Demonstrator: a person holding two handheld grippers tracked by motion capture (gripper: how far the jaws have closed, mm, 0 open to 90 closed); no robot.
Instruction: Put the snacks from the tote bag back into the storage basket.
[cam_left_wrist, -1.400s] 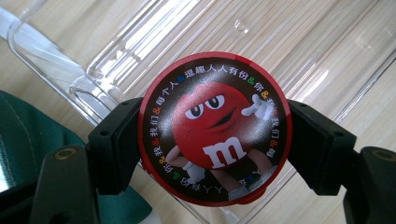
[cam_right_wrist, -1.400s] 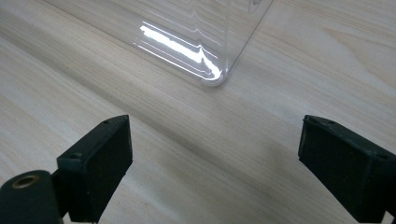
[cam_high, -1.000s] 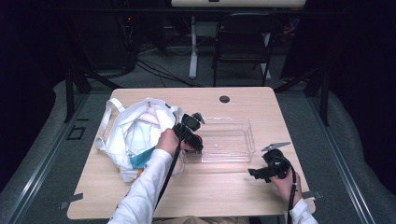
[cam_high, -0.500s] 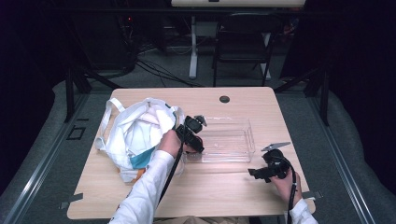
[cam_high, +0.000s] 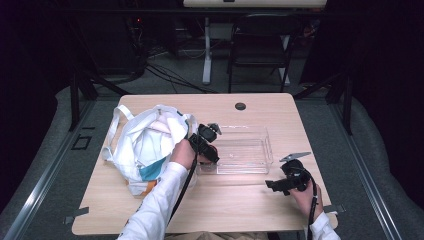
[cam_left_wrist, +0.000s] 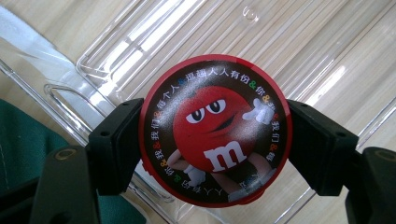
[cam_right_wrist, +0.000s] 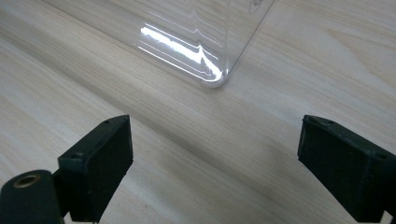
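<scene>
A round red candy tin (cam_left_wrist: 215, 130) with a red cartoon figure on its black lid sits clamped between the jaws of my left gripper (cam_left_wrist: 215, 140). It hangs just over the near left corner of a clear plastic bin (cam_left_wrist: 261, 42). From above, the left gripper (cam_high: 206, 145) is at the left end of that bin (cam_high: 250, 162), beside a white tote bag (cam_high: 145, 145). My right gripper (cam_right_wrist: 215, 163) stands open over bare wood, pointing at a corner of the bin (cam_right_wrist: 210, 70). In the high view the right gripper (cam_high: 272, 185) rests near the table's front right.
The wooden table (cam_high: 235, 210) has a dark round cable hole (cam_high: 240, 106) at its far edge. A green cloth (cam_left_wrist: 28, 154) shows at the left gripper's side. Behind the table stand a chair (cam_high: 260, 55) and cables on the floor.
My left gripper with the tin has shifted slightly right, over the bin's left end. The right gripper has stayed put.
</scene>
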